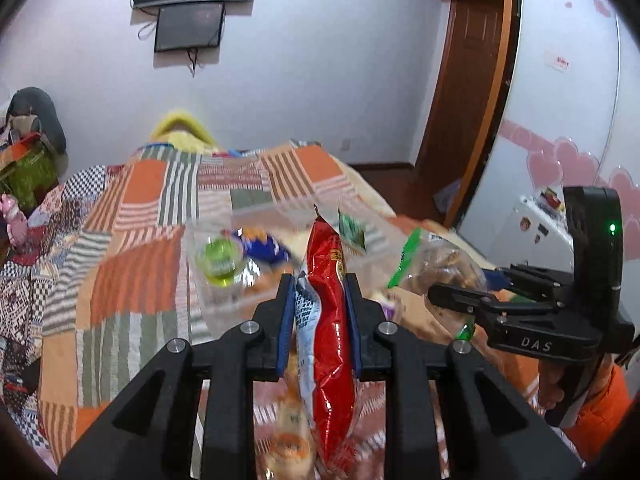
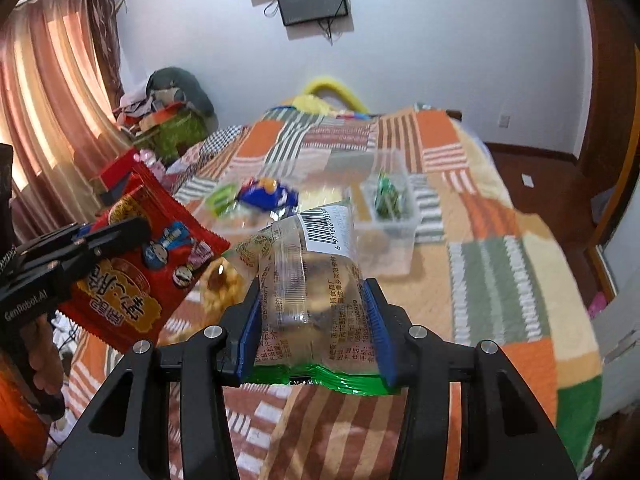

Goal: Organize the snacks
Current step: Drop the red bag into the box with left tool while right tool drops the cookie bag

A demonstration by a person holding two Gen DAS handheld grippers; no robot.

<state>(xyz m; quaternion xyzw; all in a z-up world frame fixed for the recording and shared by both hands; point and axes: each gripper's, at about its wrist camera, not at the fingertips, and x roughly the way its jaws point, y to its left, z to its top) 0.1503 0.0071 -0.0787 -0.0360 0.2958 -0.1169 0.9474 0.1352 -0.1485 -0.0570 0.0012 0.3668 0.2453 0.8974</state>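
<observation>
My left gripper (image 1: pixel 319 282) is shut on a red snack packet (image 1: pixel 332 344), held edge-on above the bed; the same packet shows flat in the right wrist view (image 2: pixel 140 264). My right gripper (image 2: pixel 310 296) is shut on a clear, green-edged pastry packet (image 2: pixel 308 280) with a barcode, which also shows at the right of the left wrist view (image 1: pixel 440 268). A clear plastic bin (image 2: pixel 394 228) on the bed holds green candies (image 2: pixel 386 200). A blue packet (image 2: pixel 266 196) and a green snack (image 2: pixel 219 199) lie in a clear container to its left.
The patchwork quilt (image 2: pixel 500 264) covers the bed. More wrapped snacks (image 2: pixel 220 284) lie on it below the grippers. Boxes and clutter (image 2: pixel 168 128) stand at the bed's left by the curtains. A white wardrobe (image 1: pixel 560 100) stands at the right.
</observation>
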